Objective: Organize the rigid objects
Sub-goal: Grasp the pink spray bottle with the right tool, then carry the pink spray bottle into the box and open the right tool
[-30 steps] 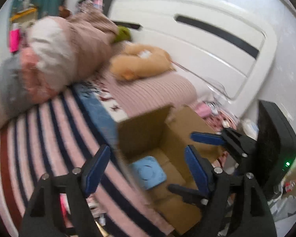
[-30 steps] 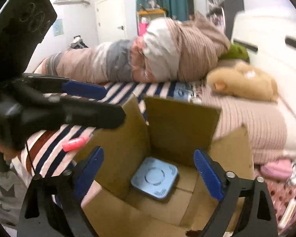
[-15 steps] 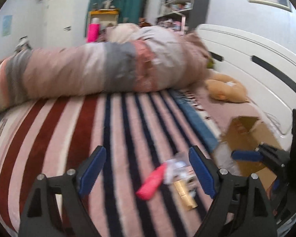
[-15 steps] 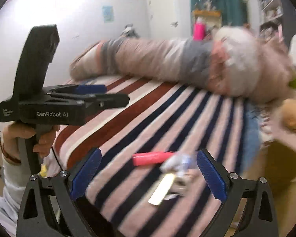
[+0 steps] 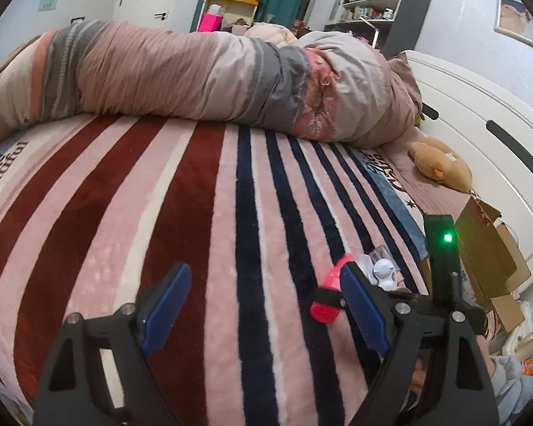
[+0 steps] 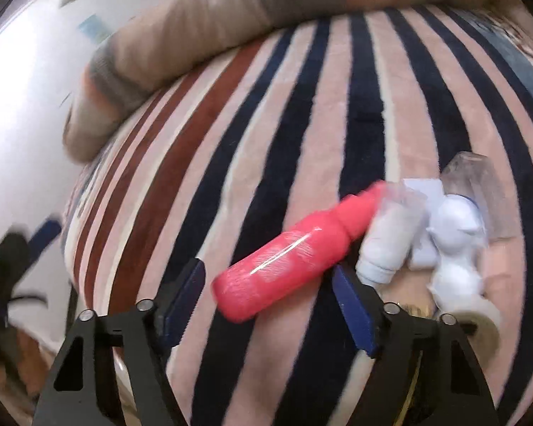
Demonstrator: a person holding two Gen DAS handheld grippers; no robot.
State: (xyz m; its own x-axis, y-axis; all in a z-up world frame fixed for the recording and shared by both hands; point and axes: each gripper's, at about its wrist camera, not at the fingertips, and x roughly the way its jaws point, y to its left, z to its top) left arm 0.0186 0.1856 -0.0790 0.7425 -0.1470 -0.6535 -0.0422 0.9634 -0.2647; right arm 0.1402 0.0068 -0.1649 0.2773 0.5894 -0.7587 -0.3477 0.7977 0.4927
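A pink-red bottle (image 6: 295, 252) lies on the striped blanket (image 6: 302, 88). My right gripper (image 6: 268, 293) is open, low over the blanket, its jaws on either side of the bottle's base end without touching. Beside the bottle lie a white bottle (image 6: 391, 245) and a white figure in clear wrap (image 6: 456, 248). In the left wrist view the pink bottle (image 5: 332, 284) is partly hidden behind my fingers. My left gripper (image 5: 263, 305) is open and empty above the blanket, left of the bottle. The right gripper's body (image 5: 440, 266) is beside it. The cardboard box (image 5: 486, 248) stands at right.
A rolled duvet (image 5: 213, 74) lies across the far side of the bed. A tan plush toy (image 5: 440, 167) rests near the white headboard (image 5: 479, 142). A gold-capped item (image 6: 479, 330) lies by the right gripper's right finger. Shelves stand beyond the bed.
Both grippers have swung away from the box holding the blue device. The right gripper has dropped close to the pink bottle, now between its open jaws. The left gripper hovers left of it.
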